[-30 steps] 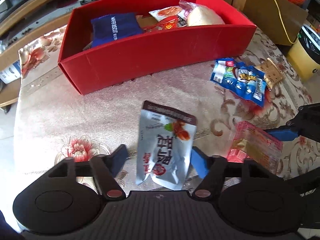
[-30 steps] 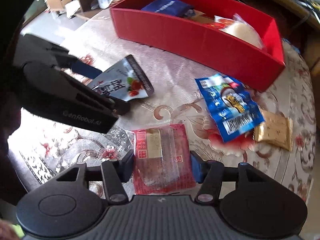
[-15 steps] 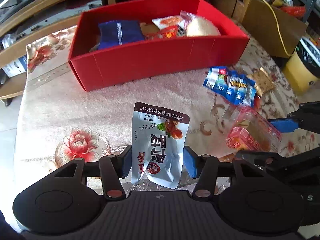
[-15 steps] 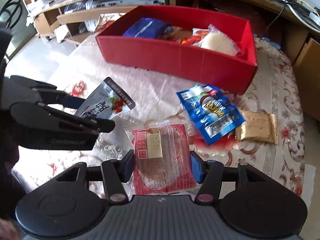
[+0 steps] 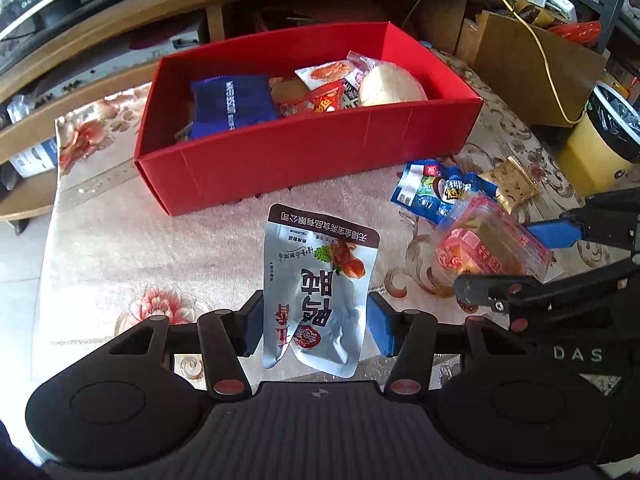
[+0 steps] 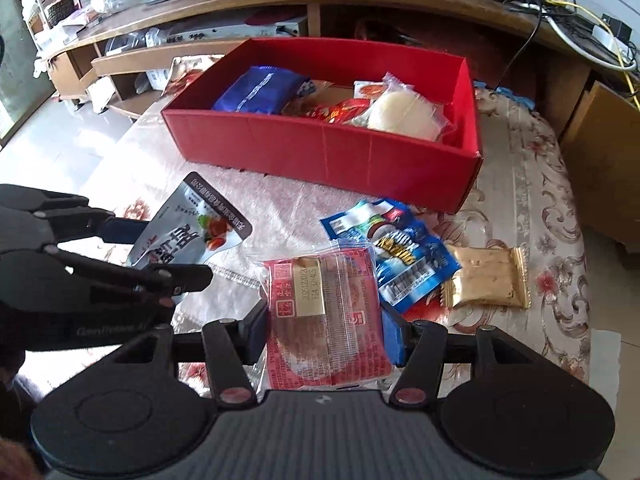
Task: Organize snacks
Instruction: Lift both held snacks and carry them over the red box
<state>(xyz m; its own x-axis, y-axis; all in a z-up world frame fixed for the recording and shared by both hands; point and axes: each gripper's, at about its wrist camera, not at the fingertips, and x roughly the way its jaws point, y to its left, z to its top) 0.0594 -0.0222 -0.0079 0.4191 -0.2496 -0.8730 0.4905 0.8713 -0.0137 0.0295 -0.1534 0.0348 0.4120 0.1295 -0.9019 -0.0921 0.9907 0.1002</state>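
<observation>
Snacks in crinkly wrappers are split between two hand-held grippers, an open red cardboard box (image 5: 304, 152) and a floral tablecloth (image 5: 140, 248). The left gripper (image 5: 314, 326) is clamped on a silver foil pouch with a dark brown top band and a picture of red meat (image 5: 320, 280); its blue pads press the pouch from both sides, and the pouch stands up from the jaws, lifted clear of the cloth. The right gripper (image 6: 326, 330), just to the right of the left one, is closed on a red and clear plastic packet bearing a gold label (image 6: 324, 312), held the same way between its blue pads. Ahead of both grippers sits the red box, holding a dark blue biscuit bag (image 6: 260, 90), a round pale bun in clear wrap (image 6: 402, 116) and some small red and orange sachets (image 5: 324, 98). On the cloth between the right gripper and the box, a blue and white snack bag (image 6: 396, 256) lies flat, and a gold foil cracker packet (image 6: 486, 278) lies touching its right edge. A yellow bin (image 5: 596, 148) stands beyond the table, to the far right of the left gripper.
</observation>
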